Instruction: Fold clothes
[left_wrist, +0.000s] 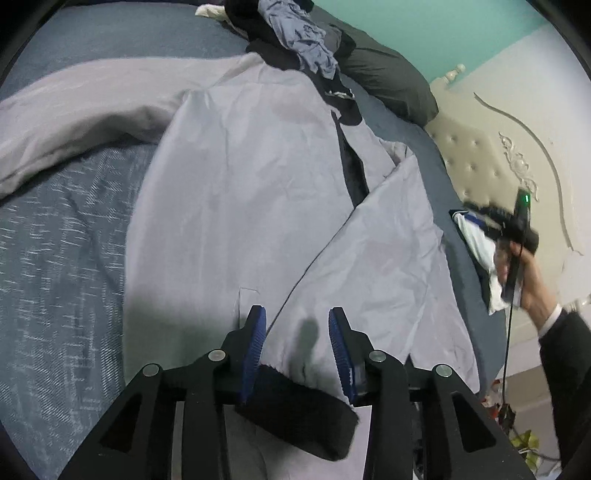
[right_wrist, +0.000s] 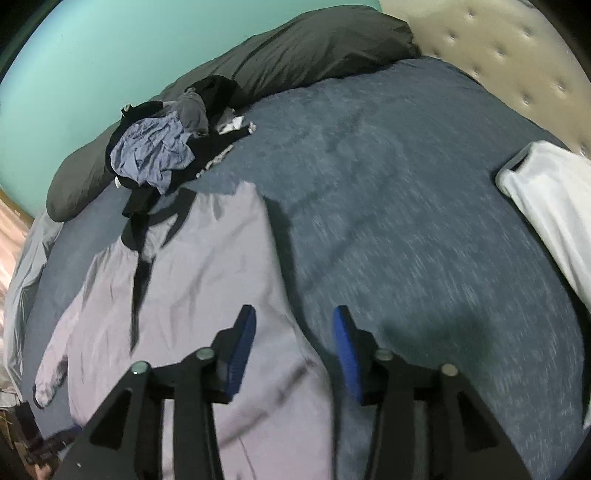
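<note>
A light grey jacket (left_wrist: 251, 177) with a dark zip lies spread on the blue bed; it also shows in the right wrist view (right_wrist: 207, 266). My left gripper (left_wrist: 297, 323) is open just above its lower part, with a black cuff (left_wrist: 295, 410) lying between the finger bases. My right gripper (right_wrist: 293, 321) is open and empty, hovering over the jacket's right edge and the bedspread. The right gripper also shows in the left wrist view (left_wrist: 513, 229), held in a hand at the bed's right side.
A pile of unfolded clothes (right_wrist: 162, 144) lies at the far end against a dark pillow (right_wrist: 295, 48). A folded white garment (right_wrist: 550, 199) lies near the padded headboard (right_wrist: 517, 55). The blue bedspread (right_wrist: 406, 184) stretches to the right.
</note>
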